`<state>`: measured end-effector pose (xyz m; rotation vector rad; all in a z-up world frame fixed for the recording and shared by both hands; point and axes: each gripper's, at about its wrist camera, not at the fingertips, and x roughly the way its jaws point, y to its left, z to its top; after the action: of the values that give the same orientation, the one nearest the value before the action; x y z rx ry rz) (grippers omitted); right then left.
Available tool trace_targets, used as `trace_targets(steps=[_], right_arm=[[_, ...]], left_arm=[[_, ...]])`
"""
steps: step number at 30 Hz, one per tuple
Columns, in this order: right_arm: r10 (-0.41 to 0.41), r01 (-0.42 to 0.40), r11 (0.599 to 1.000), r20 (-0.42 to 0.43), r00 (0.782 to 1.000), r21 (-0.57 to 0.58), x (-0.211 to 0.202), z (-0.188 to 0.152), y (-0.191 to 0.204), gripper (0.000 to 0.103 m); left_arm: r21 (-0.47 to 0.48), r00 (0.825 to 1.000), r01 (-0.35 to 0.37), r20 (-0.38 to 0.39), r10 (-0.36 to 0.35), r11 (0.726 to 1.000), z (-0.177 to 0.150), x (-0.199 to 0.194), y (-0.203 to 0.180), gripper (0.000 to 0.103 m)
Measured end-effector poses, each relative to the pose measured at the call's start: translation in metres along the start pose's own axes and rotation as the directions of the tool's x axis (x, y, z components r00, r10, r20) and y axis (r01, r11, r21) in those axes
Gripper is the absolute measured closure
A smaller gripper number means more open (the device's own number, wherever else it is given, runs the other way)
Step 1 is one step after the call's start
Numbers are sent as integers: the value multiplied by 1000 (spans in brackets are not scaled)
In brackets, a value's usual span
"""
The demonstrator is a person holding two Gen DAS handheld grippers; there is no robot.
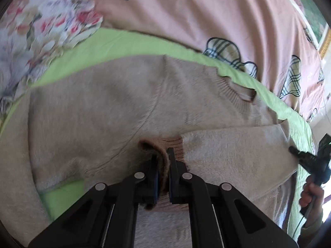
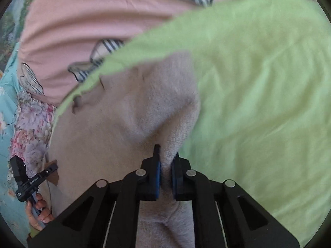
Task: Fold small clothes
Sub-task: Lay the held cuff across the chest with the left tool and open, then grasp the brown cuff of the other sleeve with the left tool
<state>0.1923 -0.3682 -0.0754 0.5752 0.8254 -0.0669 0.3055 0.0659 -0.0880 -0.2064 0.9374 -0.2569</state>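
Observation:
A small beige knit sweater [image 1: 115,107] lies on a green sheet [image 1: 128,43], its ribbed neck [image 1: 238,93] to the right. One sleeve [image 1: 238,155] is folded across the body. My left gripper [image 1: 163,165] is shut on the ribbed cuff [image 1: 173,144] of that sleeve. The right gripper shows at the far right of this view [image 1: 306,159], at the sleeve's fold. In the right wrist view my right gripper [image 2: 165,165] is shut on a fold of the sweater [image 2: 128,119] at its edge beside the green sheet [image 2: 258,95]. The left gripper [image 2: 51,169] shows at the lower left there.
A pink quilt with plaid patches [image 1: 217,20] lies bunched behind the green sheet. A floral cloth [image 1: 41,26] lies at the left, also seen in the right wrist view [image 2: 31,128]. A picture frame [image 1: 322,39] shows at the far right.

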Motion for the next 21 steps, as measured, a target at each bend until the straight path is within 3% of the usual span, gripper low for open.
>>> trace_targets(steps=[3, 5, 8, 9, 10, 12, 16, 21], right_arm=[[-36, 37, 999, -27, 999, 23, 0, 7, -9, 95], [-103, 99, 994, -86, 991, -47, 19, -1, -1, 95], [-159, 155, 986, -71, 985, -60, 14, -8, 4, 87], [-167, 164, 985, -62, 984, -48, 8, -10, 5, 78], [-147, 146, 989, -41, 988, -36, -3, -13, 6, 70], [-91, 91, 995, -9, 996, -41, -21, -21, 10, 65], [21, -21, 996, -9, 1000, -92, -47, -48, 29, 56], [131, -140, 984, -85, 988, -113, -53, -89, 56, 55]], left_arm=[[7, 998, -46, -35, 46, 999, -3, 18, -2, 97], [20, 998, -56, -36, 57, 998, -9, 17, -2, 94], [20, 998, -54, -26, 55, 998, -16, -2, 1, 81], [24, 998, -64, -19, 65, 998, -22, -13, 3, 75], [25, 997, -73, -12, 73, 997, -28, -23, 6, 71], [17, 997, -83, 1, 83, 996, -45, -47, 14, 58], [-23, 993, -116, 1, 116, 993, -87, -89, 36, 44], [-28, 981, -189, -49, 187, 982, -131, -115, 62, 31]])
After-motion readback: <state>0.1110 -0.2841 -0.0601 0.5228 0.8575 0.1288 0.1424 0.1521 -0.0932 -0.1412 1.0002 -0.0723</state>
